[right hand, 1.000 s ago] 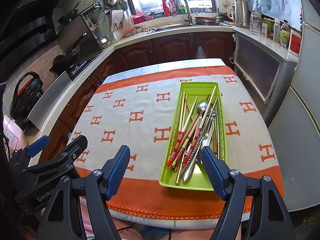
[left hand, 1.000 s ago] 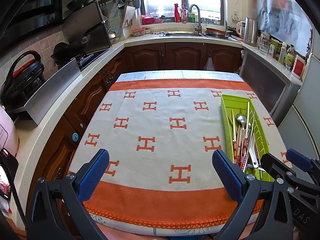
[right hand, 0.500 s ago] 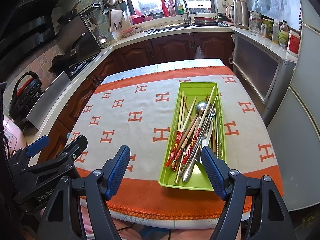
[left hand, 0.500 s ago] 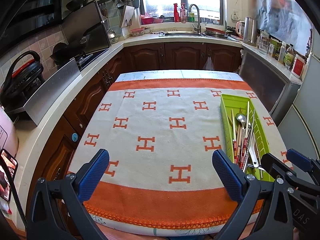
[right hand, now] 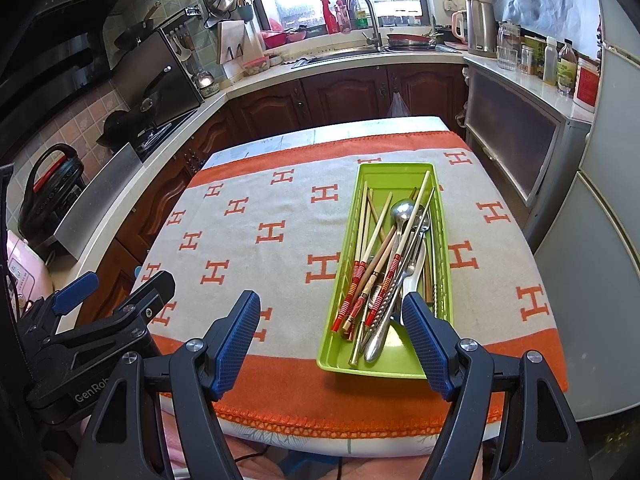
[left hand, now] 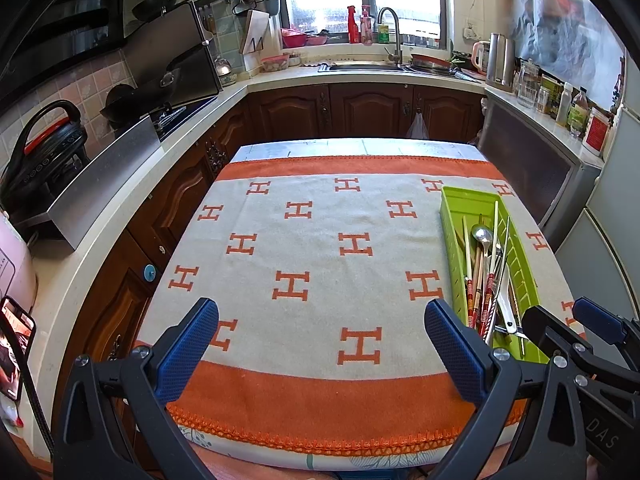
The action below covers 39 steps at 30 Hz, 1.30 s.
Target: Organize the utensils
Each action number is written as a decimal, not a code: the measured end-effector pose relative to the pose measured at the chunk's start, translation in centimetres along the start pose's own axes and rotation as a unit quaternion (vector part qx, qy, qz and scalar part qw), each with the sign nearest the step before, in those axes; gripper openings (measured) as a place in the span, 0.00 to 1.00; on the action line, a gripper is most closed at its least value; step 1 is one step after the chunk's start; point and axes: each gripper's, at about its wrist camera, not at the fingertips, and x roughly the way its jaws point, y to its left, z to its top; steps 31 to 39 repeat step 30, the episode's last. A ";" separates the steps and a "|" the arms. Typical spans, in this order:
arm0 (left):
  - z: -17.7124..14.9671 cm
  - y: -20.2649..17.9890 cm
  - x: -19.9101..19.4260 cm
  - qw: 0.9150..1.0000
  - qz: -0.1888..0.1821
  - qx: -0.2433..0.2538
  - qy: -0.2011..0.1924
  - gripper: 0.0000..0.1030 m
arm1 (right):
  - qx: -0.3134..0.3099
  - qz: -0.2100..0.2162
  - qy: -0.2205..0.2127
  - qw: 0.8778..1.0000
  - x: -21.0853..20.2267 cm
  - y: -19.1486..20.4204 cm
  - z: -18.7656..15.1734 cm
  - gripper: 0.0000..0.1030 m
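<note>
Kitchen counters run around 3 sides of the room, with dark wooden cabinets (left hand: 368, 110) below, a sink with a curved tap (right hand: 366, 16) under the window and a fridge (right hand: 600, 216) on the right. At the centre stands a table covered by a cloth (left hand: 320, 248), grey with orange H marks and orange bands at its near and far edges.

On the right part of the cloth lies a long green tray (right hand: 342, 362), its length running away from the cameras. Inside it, loosely crossed over one another, are chopsticks (right hand: 370, 240), some pale with red-striped handles and some plain wood, a metal spoon (right hand: 402, 212) with its bowl toward the far end, and other metal cutlery that is too tangled to tell apart. In the left wrist view the same tray (left hand: 450, 240) sits at the right edge of the cloth.

Left gripper (left hand: 320, 344) hovers above the near orange band, its 2 blue-padded fingers spread wide with nothing between them. Right gripper (right hand: 330, 340) hovers just in front of the tray's near end, also spread wide and holding nothing; its right finger (right hand: 424, 344) overlaps the tray's near right corner in the view. Left gripper's body shows at the lower left of the right wrist view, beside the table's edge.
</note>
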 end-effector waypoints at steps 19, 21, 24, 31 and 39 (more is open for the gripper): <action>-0.4 0.2 0.5 1.000 -0.007 -0.005 0.010 0.99 | 0.000 -0.001 0.001 1.000 0.0 0.2 0.0 0.73; -0.4 0.3 0.5 1.000 -0.008 -0.005 0.010 0.99 | 0.000 -0.001 0.001 1.000 0.0 0.2 0.0 0.73; -0.5 0.3 0.6 1.000 -0.009 -0.006 0.011 0.99 | -0.001 -0.002 0.001 1.000 0.1 0.2 -0.2 0.73; -0.4 0.7 0.9 1.000 -0.017 -0.013 0.019 0.99 | -0.005 -0.009 0.005 1.000 0.6 0.0 -0.9 0.73; -0.4 0.7 0.9 1.000 -0.017 -0.013 0.019 0.99 | -0.005 -0.009 0.005 1.000 0.6 0.0 -0.9 0.73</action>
